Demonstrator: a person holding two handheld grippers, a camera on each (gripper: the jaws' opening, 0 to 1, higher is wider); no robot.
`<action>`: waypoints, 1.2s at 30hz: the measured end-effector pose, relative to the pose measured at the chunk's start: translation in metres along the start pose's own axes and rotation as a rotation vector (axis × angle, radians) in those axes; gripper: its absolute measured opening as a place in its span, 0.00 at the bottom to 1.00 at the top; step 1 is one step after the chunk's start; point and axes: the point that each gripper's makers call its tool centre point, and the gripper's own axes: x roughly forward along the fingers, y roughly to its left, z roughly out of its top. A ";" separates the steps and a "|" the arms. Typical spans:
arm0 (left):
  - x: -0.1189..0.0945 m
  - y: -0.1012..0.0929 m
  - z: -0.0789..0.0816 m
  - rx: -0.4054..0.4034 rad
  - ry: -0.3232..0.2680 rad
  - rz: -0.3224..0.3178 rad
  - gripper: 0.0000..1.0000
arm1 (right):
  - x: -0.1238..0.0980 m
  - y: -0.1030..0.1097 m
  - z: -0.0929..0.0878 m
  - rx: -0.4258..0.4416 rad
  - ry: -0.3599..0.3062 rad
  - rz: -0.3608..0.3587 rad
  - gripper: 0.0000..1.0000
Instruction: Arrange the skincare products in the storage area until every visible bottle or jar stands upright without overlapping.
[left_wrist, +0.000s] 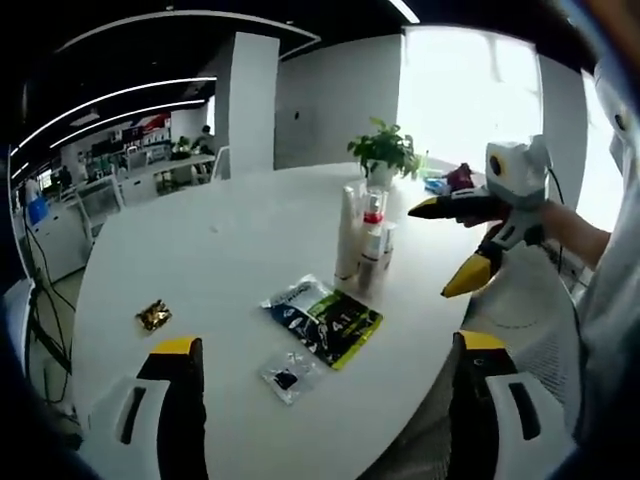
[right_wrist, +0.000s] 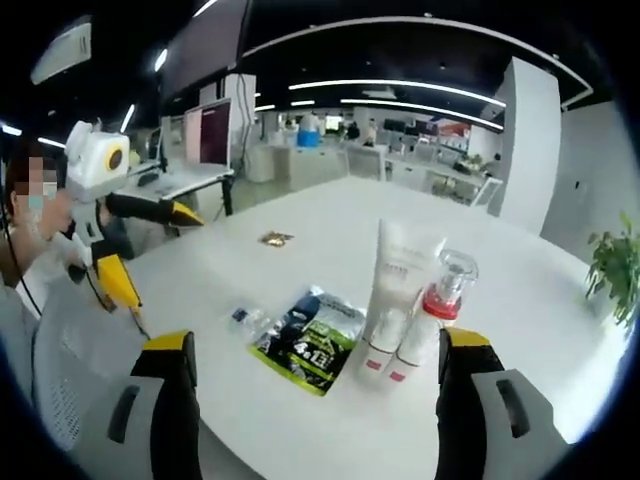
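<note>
On the round white table (left_wrist: 220, 250) a tight cluster of skincare products stands upright: a tall white tube (left_wrist: 348, 232) (right_wrist: 398, 275) and, touching it, a bottle with a red collar and clear cap (left_wrist: 372, 230) (right_wrist: 440, 300). A smaller item behind them is partly hidden. My left gripper (left_wrist: 330, 343) is open and holds nothing, well short of the cluster. In the right gripper view it hangs open at the left (right_wrist: 150, 250). My right gripper (right_wrist: 318, 340) is open and holds nothing, near the products. From the left gripper view it hovers open just right of them (left_wrist: 447, 245).
A green and black packet (left_wrist: 325, 320) (right_wrist: 305, 340) lies flat in front of the products, with a small clear sachet (left_wrist: 288, 375) (right_wrist: 245, 320) beside it. A gold wrapper (left_wrist: 153, 316) (right_wrist: 275, 238) lies apart. A potted plant (left_wrist: 385, 150) stands behind the cluster.
</note>
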 end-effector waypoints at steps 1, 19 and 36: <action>0.001 0.001 0.000 0.002 -0.002 0.001 0.99 | 0.000 0.001 0.000 0.002 -0.002 0.002 1.00; 0.004 0.022 -0.006 -0.011 -0.009 0.041 0.99 | 0.006 -0.006 -0.008 -0.016 0.039 -0.027 1.00; 0.019 0.053 -0.016 -0.063 -0.003 0.056 0.98 | 0.013 0.004 -0.015 -0.002 0.041 0.026 1.00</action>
